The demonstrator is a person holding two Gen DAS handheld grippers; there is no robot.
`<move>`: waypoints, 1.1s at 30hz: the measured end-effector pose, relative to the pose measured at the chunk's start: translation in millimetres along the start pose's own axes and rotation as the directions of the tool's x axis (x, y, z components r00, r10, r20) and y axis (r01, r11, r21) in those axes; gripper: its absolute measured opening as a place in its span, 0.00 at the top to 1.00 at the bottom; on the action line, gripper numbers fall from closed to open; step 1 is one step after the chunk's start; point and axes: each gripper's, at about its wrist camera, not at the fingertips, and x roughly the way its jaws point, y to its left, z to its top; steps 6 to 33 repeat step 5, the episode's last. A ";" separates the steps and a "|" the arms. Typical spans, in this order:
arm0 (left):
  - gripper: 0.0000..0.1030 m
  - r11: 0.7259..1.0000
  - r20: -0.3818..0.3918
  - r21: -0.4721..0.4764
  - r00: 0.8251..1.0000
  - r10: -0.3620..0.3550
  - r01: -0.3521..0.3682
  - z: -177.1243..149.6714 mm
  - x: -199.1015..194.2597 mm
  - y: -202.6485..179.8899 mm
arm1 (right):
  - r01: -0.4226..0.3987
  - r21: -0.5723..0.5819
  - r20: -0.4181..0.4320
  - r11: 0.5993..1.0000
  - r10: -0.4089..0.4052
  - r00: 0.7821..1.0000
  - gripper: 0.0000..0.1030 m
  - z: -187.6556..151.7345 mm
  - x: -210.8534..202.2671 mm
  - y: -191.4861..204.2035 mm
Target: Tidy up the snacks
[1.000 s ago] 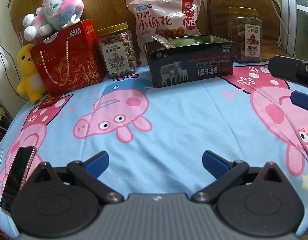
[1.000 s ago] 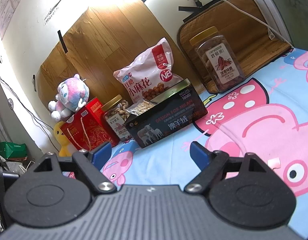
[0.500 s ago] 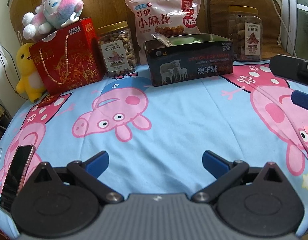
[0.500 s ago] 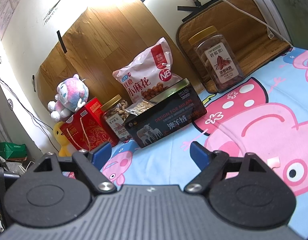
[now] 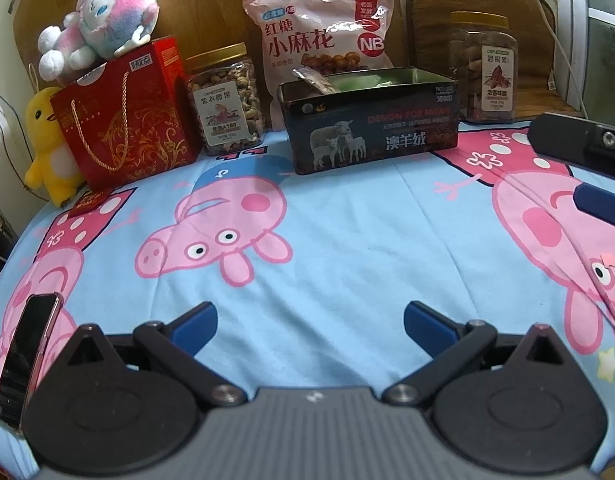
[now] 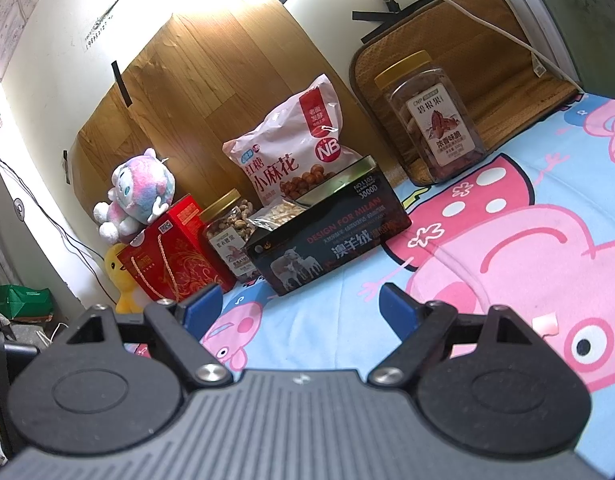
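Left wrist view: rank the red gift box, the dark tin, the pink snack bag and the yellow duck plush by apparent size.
1. dark tin and pink snack bag, too close to rank; the tin hides the bag's bottom
2. red gift box
3. yellow duck plush

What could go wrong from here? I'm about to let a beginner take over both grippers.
The pink snack bag stands leaning behind the open dark tin; reaching over may tip it. The phone lies at the cloth's near left edge, close to the open left gripper, and could be knocked off. The open right gripper is near no snack.
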 end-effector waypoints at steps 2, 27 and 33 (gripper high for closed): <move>0.00 1.000 0.003 0.003 1.000 -0.018 0.018 0.7 -0.7 -0.7 | 0.005 -0.001 0.002 1.000 -0.005 1.000 0.15 -0.9 0.0 0.0; 0.00 1.000 0.020 0.011 0.999 -0.028 0.028 2.5 -3.4 -2.2 | 0.016 -0.007 0.009 1.000 -0.015 1.000 0.15 -1.6 -0.6 0.1; 0.00 1.000 0.020 0.011 0.999 -0.028 0.028 2.5 -3.4 -2.2 | 0.016 -0.007 0.009 1.000 -0.015 1.000 0.15 -1.6 -0.6 0.1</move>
